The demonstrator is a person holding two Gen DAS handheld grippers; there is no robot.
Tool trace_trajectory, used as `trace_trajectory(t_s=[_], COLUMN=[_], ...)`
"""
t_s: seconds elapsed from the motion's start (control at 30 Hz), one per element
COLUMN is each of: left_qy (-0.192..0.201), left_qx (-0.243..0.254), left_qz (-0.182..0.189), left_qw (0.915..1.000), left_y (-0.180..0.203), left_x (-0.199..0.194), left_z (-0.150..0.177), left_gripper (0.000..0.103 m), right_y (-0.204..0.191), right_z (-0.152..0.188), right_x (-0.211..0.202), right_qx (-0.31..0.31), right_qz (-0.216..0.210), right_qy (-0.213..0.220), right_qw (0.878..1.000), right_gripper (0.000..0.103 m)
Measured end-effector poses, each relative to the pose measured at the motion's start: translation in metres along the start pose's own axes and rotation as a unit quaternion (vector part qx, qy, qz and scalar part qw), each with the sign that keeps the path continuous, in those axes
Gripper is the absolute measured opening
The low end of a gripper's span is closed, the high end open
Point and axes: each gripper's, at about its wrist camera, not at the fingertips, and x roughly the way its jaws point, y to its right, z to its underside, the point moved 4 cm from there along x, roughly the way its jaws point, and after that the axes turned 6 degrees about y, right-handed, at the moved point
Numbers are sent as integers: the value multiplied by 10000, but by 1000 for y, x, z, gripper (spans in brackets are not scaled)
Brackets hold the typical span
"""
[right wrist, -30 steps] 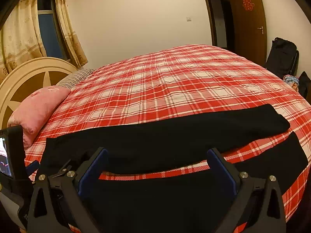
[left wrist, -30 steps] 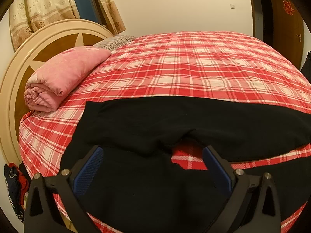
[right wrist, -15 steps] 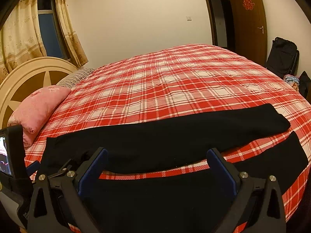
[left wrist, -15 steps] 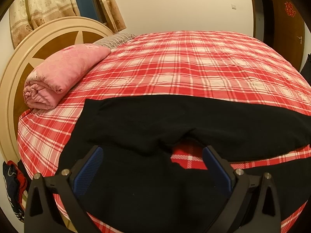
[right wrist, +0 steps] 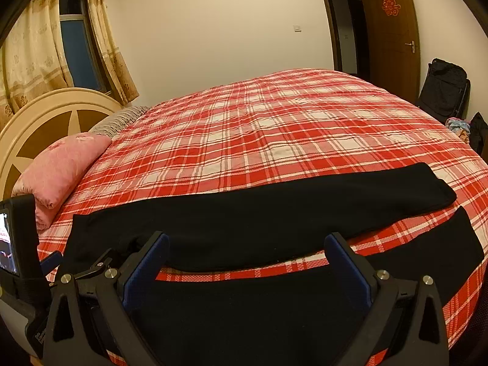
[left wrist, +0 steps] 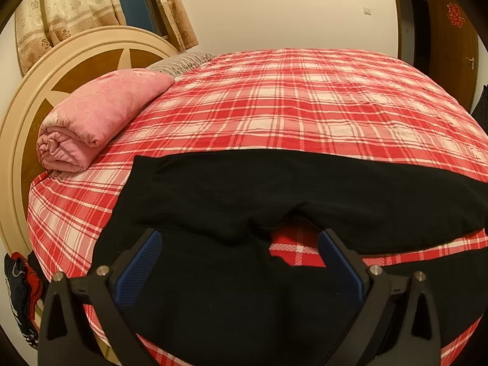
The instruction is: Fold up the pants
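One wide bed (right wrist: 274, 128) in red plaid carries the black pants (right wrist: 262, 213) along its near edge, waist toward the headboard (left wrist: 76, 61) corner, legs parted with plaid showing between. My left claw (left wrist: 239, 259) and right claw (right wrist: 248, 262) both hang spread wide above the near leg, gripping nothing. Pinching plaid along with the cloth could drag the cover and skew the fold.

Black pants (left wrist: 244, 289): near leg cut off by the lower frame edge, partly hidden behind left hand-held gripper (left wrist: 239, 262). Dark clothing (left wrist: 18, 299) beside the bed (left wrist: 289, 106): too cropped to identify. Small screen (right wrist: 7, 244): cut off, content unreadable.
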Motion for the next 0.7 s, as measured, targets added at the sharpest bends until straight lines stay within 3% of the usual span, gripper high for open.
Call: trace_trajectory(t_s=[0.7], left_qy=[14], left_qx=[-31], left_qz=[69], left_qw=[10000], left_y=[0], left_x=[3], left_z=[-1], left_gripper=[103], right_y=[0], right_z=[0], right_x=[5], right_qx=[-65], right_qz=[185], right_qy=[-119], right_qw=[9997], right_gripper=[102])
